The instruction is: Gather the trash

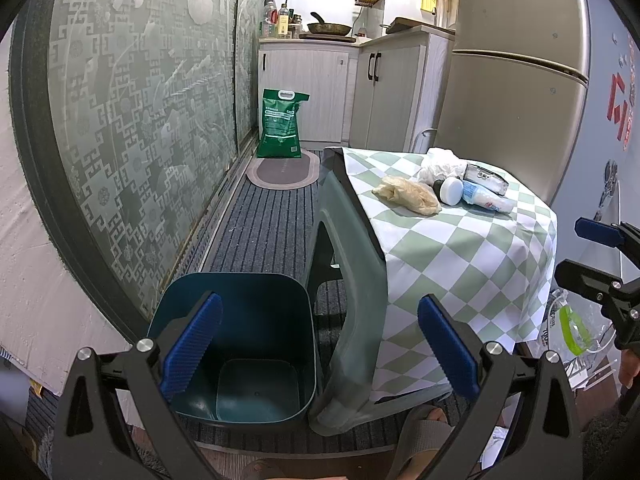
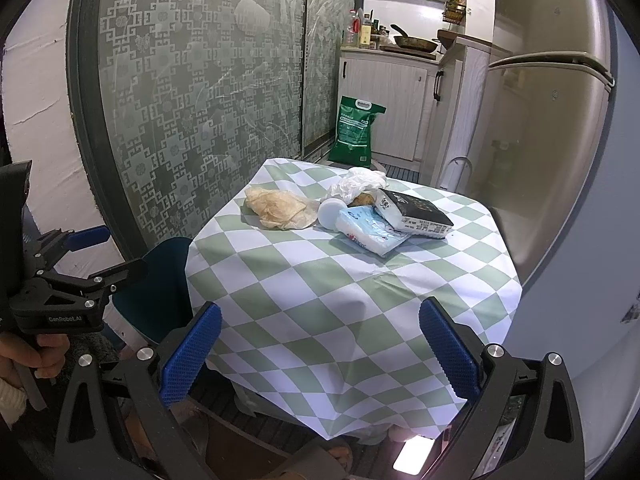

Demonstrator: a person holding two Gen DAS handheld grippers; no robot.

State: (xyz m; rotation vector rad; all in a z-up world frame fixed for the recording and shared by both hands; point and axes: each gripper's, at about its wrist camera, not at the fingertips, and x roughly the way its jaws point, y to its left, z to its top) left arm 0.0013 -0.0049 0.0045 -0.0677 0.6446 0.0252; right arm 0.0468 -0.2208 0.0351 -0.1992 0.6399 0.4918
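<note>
Two grippers are held with jaws spread wide and nothing between them: the left gripper hangs above the teal bin on the floor beside the table, and the right gripper hovers at the table's near edge. The trash sits together on the far half of the checked cloth: a tan crumpled bag, a white plastic bag, a white cup, a blue-white pack and a black-white packet lying partly over that pack.
</note>
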